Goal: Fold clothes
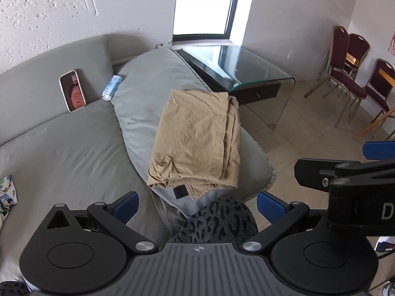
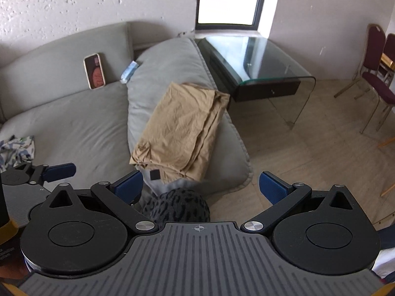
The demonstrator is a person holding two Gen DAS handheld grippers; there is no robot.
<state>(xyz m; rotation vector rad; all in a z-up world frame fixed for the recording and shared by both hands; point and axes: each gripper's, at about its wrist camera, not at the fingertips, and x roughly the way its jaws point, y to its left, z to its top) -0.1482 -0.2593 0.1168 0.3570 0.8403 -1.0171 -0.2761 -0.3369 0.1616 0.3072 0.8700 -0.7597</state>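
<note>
Resting folded on cushion (image 1: pixel 138 103): tan garment (image 1: pixel 197 138), both tongs empty.

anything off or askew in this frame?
Mostly tidy. The folded tan garment sits on the grey cushion near its floor-side edge, layers fanned unevenly along the right edge. A black tag pokes out at the near hem. A patterned garment lies crumpled on the sofa, unfolded.
</note>
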